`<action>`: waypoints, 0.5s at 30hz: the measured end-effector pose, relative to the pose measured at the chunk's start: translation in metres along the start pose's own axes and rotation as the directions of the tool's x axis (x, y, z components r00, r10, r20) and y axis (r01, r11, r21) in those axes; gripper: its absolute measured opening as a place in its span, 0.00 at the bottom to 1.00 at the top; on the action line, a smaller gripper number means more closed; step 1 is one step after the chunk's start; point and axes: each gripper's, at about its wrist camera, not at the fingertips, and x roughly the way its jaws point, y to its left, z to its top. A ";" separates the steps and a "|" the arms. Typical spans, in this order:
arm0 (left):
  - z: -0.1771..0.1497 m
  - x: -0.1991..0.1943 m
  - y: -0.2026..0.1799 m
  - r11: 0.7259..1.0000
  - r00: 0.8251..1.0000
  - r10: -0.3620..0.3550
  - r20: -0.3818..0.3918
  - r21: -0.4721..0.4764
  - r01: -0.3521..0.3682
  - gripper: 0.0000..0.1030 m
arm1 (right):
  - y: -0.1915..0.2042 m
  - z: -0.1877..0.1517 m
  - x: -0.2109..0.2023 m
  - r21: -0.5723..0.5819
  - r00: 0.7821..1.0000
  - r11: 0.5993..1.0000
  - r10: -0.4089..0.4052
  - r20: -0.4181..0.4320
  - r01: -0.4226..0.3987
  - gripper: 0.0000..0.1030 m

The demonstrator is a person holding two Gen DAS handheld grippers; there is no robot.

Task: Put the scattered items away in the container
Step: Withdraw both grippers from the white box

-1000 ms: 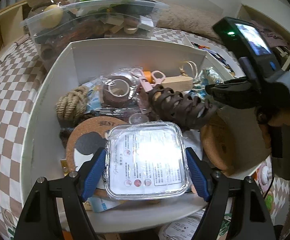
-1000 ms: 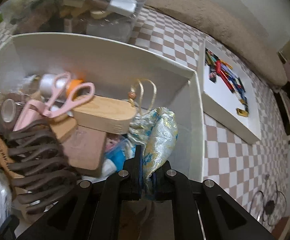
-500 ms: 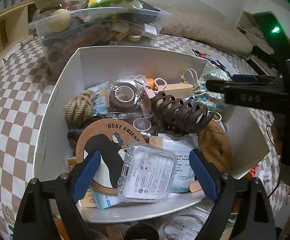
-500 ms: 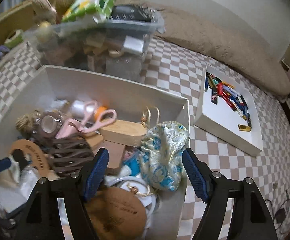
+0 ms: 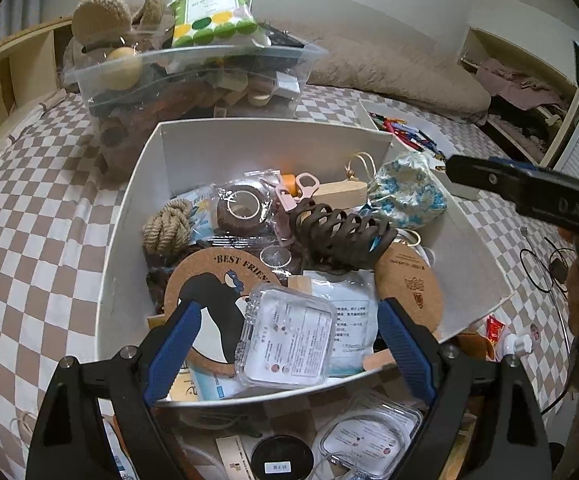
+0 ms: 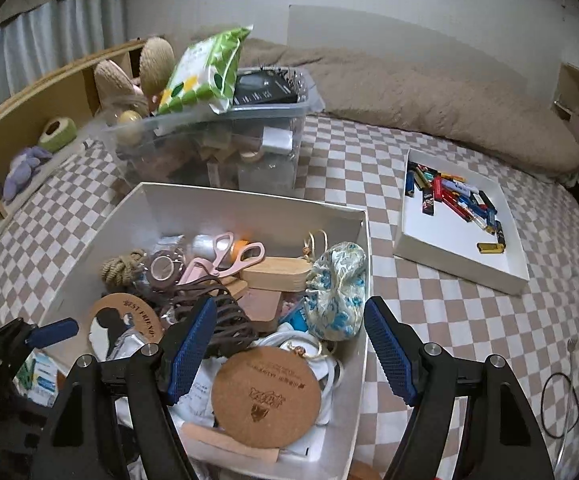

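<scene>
A white box (image 5: 137,184) (image 6: 363,240) on the checkered bed holds several items. A clear plastic case (image 5: 287,342) lies at its near edge on a penguin cork coaster (image 5: 205,296). A blue-patterned fabric pouch (image 5: 407,190) (image 6: 335,290) lies in its right corner beside a brown hair claw (image 5: 341,234) (image 6: 217,320). My left gripper (image 5: 285,348) is open and empty above the case. My right gripper (image 6: 289,350) is open and empty above a round cork coaster (image 6: 265,398). Another clear case (image 5: 369,438) and a black lid (image 5: 281,456) lie outside the box in front.
A clear bin (image 6: 217,152) packed with items stands behind the box. A white tray (image 6: 455,256) with several lighters lies to the right. A beige pillow (image 6: 429,108) lies at the back, a wooden shelf (image 6: 29,120) on the left, cables (image 6: 573,396) at the right.
My left gripper opened and let the clear case drop into the box. My right gripper opened and let go of the pouch. Both pulled back and up from the box.
</scene>
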 end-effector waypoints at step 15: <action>0.004 -0.046 0.004 1.000 0.993 -0.006 0.114 -0.008 0.007 0.91 | 0.004 -0.035 -0.054 0.047 0.988 0.999 -0.008 0.157 0.000 0.86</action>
